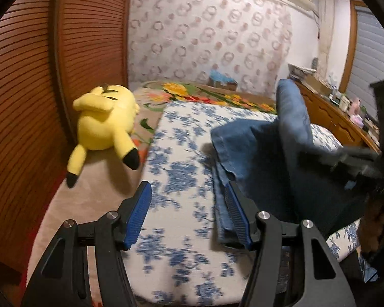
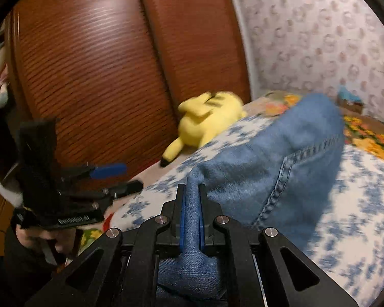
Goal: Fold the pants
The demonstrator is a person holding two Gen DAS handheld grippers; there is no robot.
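my right gripper [image 2: 192, 199] is clamped on a fold of the jeans [image 2: 281, 158], cloth running to one o'clock. my left gripper [image 1: 188, 199] gapes empty over the floral mattress [image 1: 176, 138].

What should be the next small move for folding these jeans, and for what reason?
Probably carry the right gripper across so the lifted denim comes down on the part lying flat. It is shut on a bunch of the jeans, which arch up off the floral bedcover. The left gripper is open and holds nothing.
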